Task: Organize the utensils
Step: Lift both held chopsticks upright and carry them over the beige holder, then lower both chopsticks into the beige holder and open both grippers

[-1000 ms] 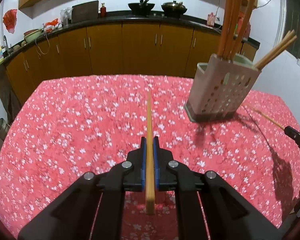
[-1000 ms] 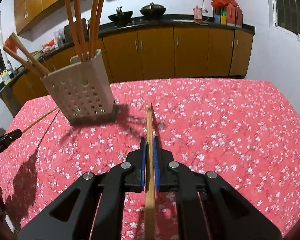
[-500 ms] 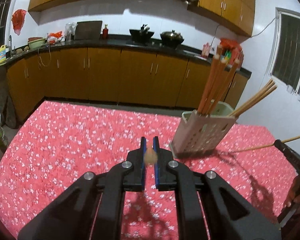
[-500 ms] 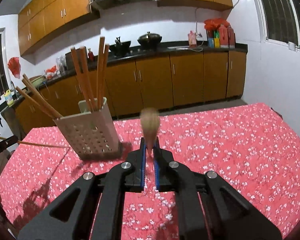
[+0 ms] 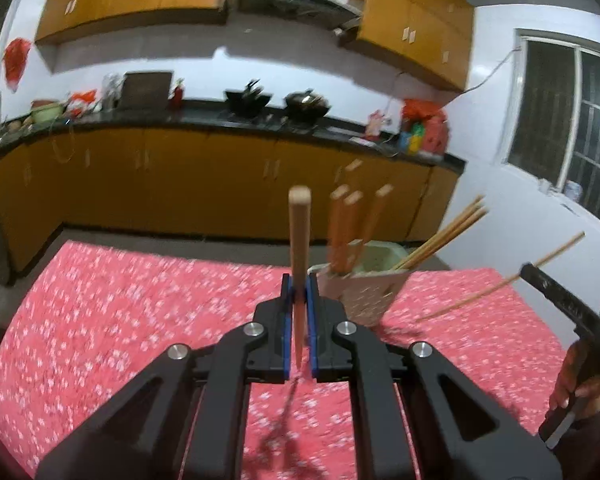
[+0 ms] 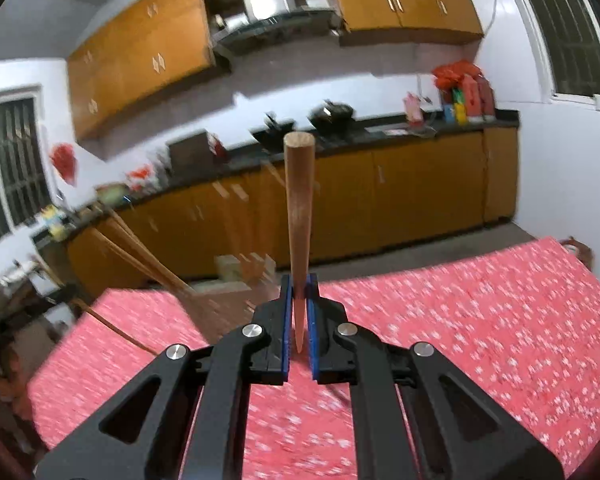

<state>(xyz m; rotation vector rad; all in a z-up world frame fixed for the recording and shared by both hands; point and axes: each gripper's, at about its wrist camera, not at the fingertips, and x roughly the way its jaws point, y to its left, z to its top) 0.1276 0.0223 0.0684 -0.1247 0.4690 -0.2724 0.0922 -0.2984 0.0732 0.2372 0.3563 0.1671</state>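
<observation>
The left gripper was seen clamped on a chopstick, thick end raised above the red flowered surface. Just right of it, a perforated holder stood on the surface with more chopsticks in it. The right gripper was clamped on a second chopstick, likewise lifted clear of the surface.

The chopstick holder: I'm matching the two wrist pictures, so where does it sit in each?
Left wrist view: the chopstick holder stands just right of centre on the red tablecloth, right of the left gripper.
Right wrist view: the holder, blurred, stands left of centre, beside the right gripper.
Shared landmark: the two woks on the counter.
</observation>
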